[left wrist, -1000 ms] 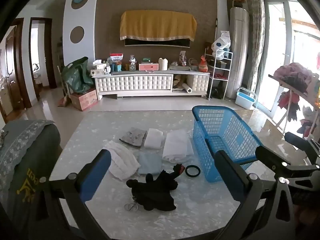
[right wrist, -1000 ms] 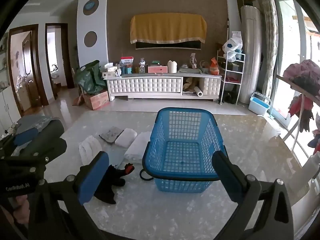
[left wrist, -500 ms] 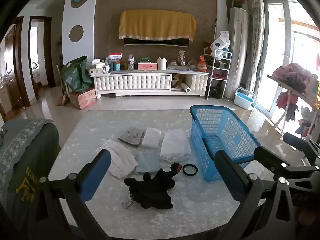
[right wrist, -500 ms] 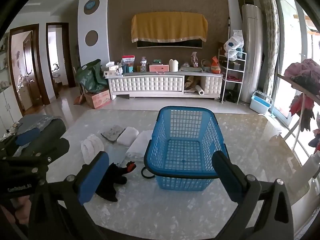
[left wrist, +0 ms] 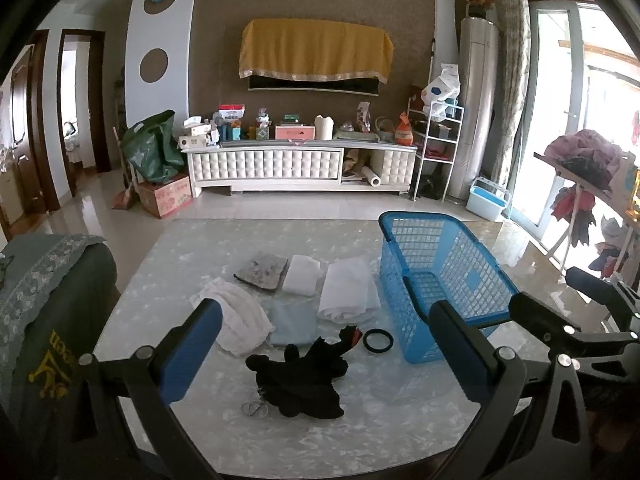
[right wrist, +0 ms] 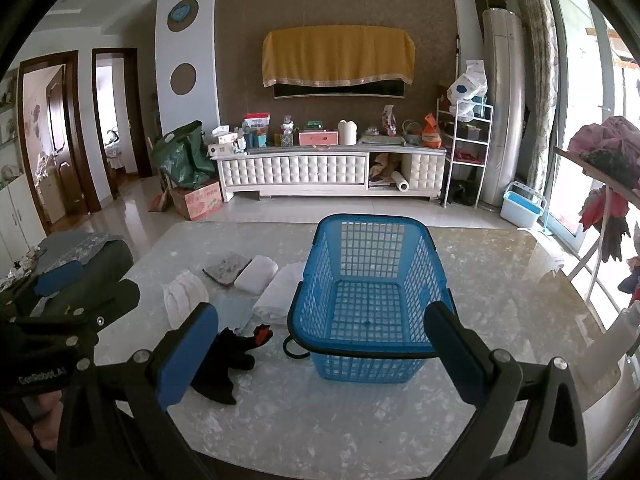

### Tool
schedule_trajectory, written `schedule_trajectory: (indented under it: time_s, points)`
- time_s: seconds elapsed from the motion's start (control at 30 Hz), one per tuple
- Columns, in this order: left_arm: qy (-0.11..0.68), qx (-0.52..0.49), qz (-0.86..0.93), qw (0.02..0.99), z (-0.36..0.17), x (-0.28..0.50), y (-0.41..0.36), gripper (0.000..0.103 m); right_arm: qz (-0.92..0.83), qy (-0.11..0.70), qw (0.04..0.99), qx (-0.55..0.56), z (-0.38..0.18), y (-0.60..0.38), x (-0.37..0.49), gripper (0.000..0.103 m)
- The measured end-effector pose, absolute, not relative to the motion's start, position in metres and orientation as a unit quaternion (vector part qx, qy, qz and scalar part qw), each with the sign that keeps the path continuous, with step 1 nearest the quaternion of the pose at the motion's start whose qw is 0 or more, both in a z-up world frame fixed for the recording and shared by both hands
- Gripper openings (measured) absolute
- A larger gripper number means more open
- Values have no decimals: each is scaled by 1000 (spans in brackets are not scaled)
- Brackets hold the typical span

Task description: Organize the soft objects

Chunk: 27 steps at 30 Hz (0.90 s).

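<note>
An empty blue plastic basket [left wrist: 440, 276] [right wrist: 368, 292] stands on the marbled table [left wrist: 360, 432]. Left of it lie soft items: a black plush toy [left wrist: 300, 376] [right wrist: 228, 360] nearest me, a white ruffled cloth [left wrist: 236, 320], a pale blue cloth [left wrist: 292, 322], a white folded towel [left wrist: 346, 290] [right wrist: 276, 296], a small white cloth [left wrist: 302, 274] and a grey patterned cloth [left wrist: 262, 270]. My left gripper [left wrist: 324, 352] hangs open above the plush toy, holding nothing. My right gripper [right wrist: 320, 352] is open in front of the basket, also empty.
A black ring [left wrist: 378, 340] and small metal rings [left wrist: 254, 408] lie by the plush toy. A chair back draped in dark cloth [left wrist: 48, 320] stands at the table's left edge. Beyond the table are a white TV cabinet [left wrist: 300, 168], a shelf rack [left wrist: 436, 148] and a clothes stand [left wrist: 584, 184].
Both grippers have drawn back and risen slightly, so the table items sit a little lower and farther in view. Nothing on the table has moved.
</note>
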<state>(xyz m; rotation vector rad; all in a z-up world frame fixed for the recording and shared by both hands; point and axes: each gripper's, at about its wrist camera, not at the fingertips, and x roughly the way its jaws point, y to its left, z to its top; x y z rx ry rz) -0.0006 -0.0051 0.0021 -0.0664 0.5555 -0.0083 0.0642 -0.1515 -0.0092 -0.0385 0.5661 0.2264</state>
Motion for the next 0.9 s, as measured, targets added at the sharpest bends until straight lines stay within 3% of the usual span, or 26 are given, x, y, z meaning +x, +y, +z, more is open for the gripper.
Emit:
schedule_trajectory:
  time_s: [0.9]
  points:
    - [280, -19, -6, 960, -2, 0, -9, 103, 117, 284, 951, -22, -9, -153, 65, 103]
